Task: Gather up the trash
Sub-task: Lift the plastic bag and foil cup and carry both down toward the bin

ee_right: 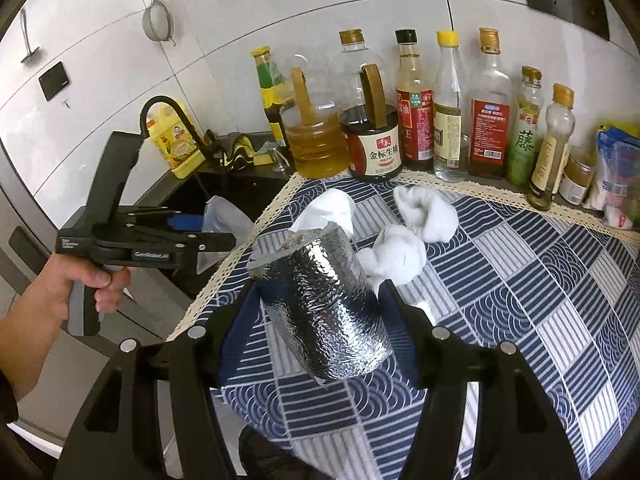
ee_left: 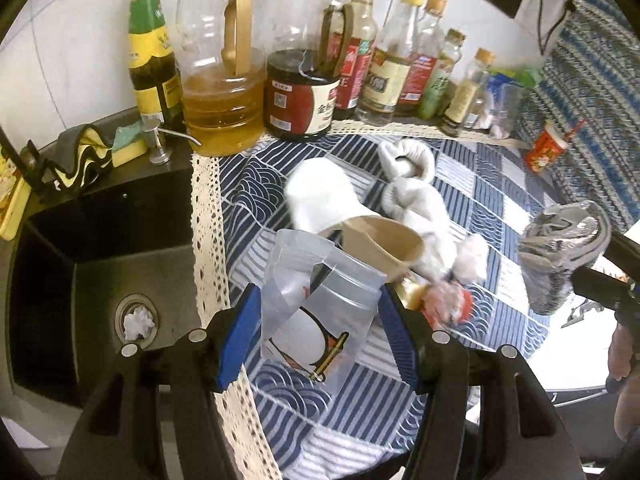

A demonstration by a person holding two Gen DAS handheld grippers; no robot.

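Note:
My left gripper (ee_left: 318,320) is shut on a clear plastic bag with a penguin print (ee_left: 316,308), held over the counter edge by the sink. It also shows in the right wrist view (ee_right: 192,236) with the bag (ee_right: 224,216). My right gripper (ee_right: 320,304) is shut on a silver foil pouch (ee_right: 324,300), which shows at the right in the left wrist view (ee_left: 560,252). On the blue patterned cloth (ee_right: 520,300) lie crumpled white tissues (ee_right: 424,208), a brown paper cup (ee_left: 384,244) and a small red-orange wrapper (ee_left: 444,304).
A black sink (ee_left: 100,240) lies at the left with a tissue wad in its drain (ee_left: 138,322). Several oil and sauce bottles (ee_right: 376,120) line the back wall. A red cup (ee_left: 548,146) and snack bags (ee_right: 616,176) stand at the right.

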